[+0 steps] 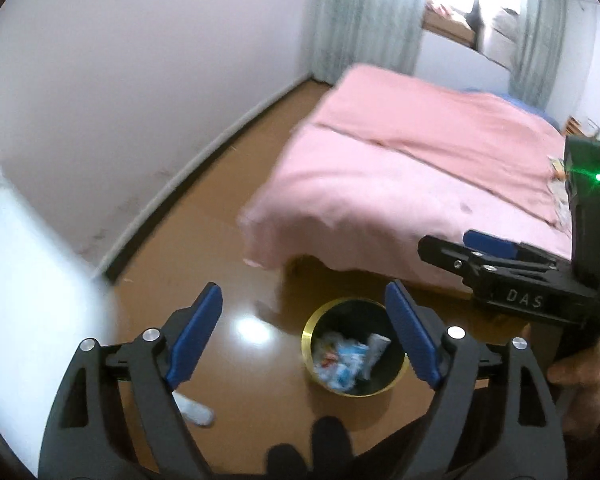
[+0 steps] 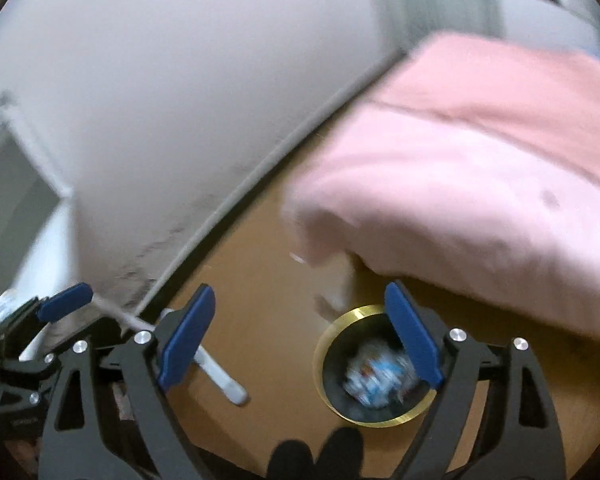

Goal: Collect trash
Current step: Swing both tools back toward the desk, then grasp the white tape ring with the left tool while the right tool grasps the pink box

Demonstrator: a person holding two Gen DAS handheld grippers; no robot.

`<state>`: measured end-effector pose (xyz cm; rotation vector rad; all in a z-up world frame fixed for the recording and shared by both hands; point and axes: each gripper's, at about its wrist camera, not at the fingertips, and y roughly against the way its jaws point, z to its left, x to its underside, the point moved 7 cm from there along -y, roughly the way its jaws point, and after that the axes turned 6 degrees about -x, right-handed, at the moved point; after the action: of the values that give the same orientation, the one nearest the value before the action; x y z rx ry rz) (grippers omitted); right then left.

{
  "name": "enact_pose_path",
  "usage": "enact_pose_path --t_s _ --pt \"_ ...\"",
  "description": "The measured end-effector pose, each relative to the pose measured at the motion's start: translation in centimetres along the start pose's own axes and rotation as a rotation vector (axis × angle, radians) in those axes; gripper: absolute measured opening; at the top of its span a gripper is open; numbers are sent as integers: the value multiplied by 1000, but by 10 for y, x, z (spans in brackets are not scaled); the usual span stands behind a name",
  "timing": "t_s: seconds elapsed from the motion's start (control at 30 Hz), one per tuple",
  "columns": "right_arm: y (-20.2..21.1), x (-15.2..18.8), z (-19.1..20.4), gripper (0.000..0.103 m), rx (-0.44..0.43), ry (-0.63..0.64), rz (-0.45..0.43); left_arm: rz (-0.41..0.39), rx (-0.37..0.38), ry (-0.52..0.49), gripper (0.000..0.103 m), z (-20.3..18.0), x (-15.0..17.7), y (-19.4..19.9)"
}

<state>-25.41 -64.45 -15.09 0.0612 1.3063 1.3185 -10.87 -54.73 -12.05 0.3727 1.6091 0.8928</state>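
The left gripper and the right gripper are both standing released, nothing between their blue pads. Below them a bin with a gold rim is sitting on the brown floor, holding crumpled trash (white and blue wrappers, blurred in the right view). A white tube is lying on the floor left of the bin. Beyond, the pink bed is overhanging close to the bin; open floor is running along the wall.
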Motion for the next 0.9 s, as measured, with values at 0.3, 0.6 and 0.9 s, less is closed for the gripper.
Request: enact_pose_path --t_s 0.3,0.6,0.9 --pt "-7 14 265 86 -356 422 73 -2 -422 169 89 239 83 152" --pt "-39 127 488 86 -634 829 287 77 -709 497 91 407 237 282" --pt "-81 211 612 86 -685 1071 412 118 -781 647 91 448 320 332"
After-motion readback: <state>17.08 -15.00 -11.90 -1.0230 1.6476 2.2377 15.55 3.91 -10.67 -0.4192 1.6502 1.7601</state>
